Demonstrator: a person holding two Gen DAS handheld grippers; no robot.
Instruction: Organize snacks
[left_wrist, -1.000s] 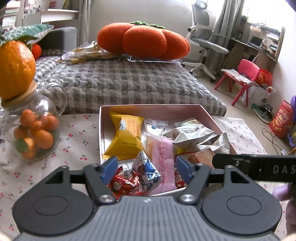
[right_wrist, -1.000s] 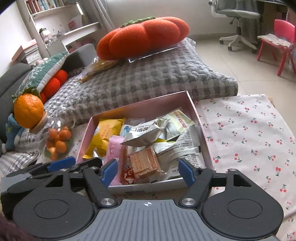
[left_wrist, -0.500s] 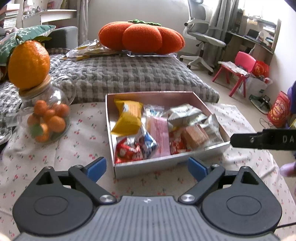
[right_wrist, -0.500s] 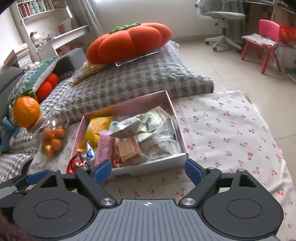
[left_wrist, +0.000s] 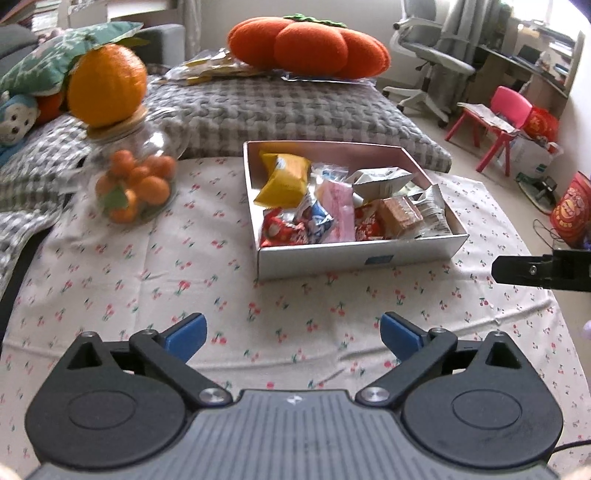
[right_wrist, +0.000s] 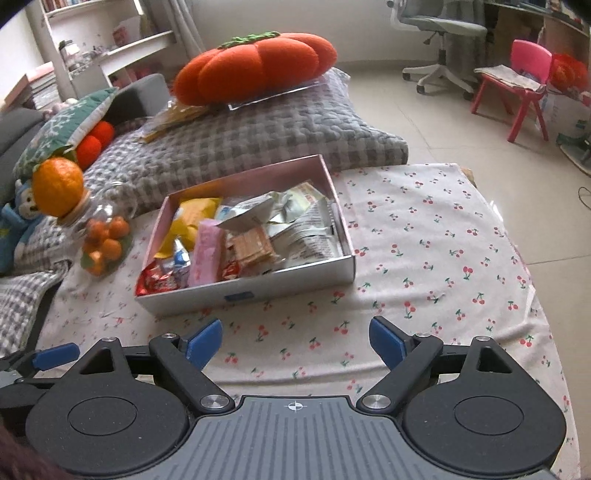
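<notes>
An open box (left_wrist: 351, 258) (right_wrist: 258, 291) sits on the cherry-print cloth, filled with snacks. Among them are a yellow packet (left_wrist: 282, 181), a pink packet (left_wrist: 338, 212), red wrappers (left_wrist: 282, 232), a wafer pack (left_wrist: 400, 218) and silver packets (right_wrist: 306, 229). My left gripper (left_wrist: 291, 330) hovers over bare cloth short of the box, its jaws opening with nothing between them. My right gripper (right_wrist: 295, 339) stands open and empty, also short of the box. Its finger (left_wrist: 535, 271) shows at the right edge of the left wrist view.
A glass jar of small oranges (left_wrist: 133, 184) with a big orange (left_wrist: 107, 88) on its lid stands left of the box. Behind lie a grey checked cushion (left_wrist: 288, 110) and a pumpkin pillow (left_wrist: 306, 48). A red chair (left_wrist: 506, 114) stands on the floor at right.
Both grippers have drawn back from the box's near wall over the cloth. The jaws of both have spread wider, the left most. The box and its snacks have stayed put.
</notes>
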